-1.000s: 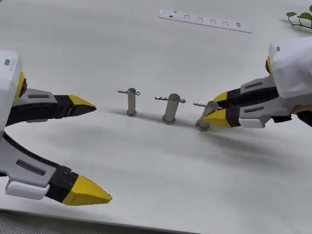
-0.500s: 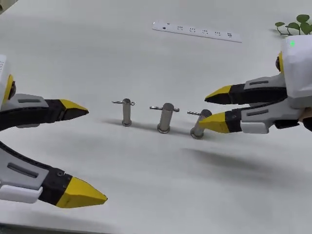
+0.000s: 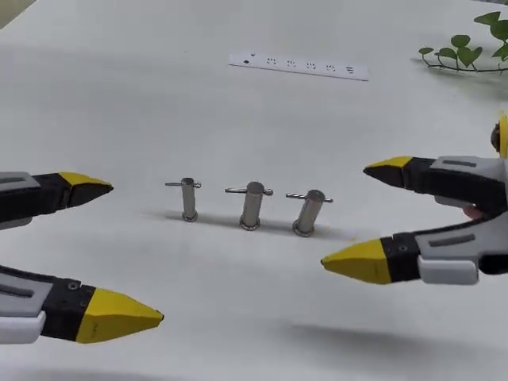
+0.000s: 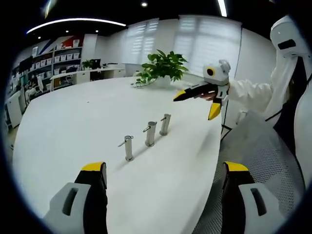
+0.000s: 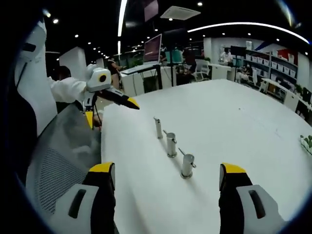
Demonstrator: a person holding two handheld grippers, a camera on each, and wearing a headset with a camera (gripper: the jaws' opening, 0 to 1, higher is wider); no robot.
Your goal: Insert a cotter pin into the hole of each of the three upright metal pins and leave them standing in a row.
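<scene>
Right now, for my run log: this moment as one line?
metal pins: three standing in row | cotter pins: one through each | left gripper: open | right gripper: open

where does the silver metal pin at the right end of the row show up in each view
Head view: the silver metal pin stands right of centre, ending the row.
Left gripper view: farthest pin in the row, near centre.
Right gripper view: nearest pin, below centre.
Shared landmark: the middle silver pin beside it.
</scene>
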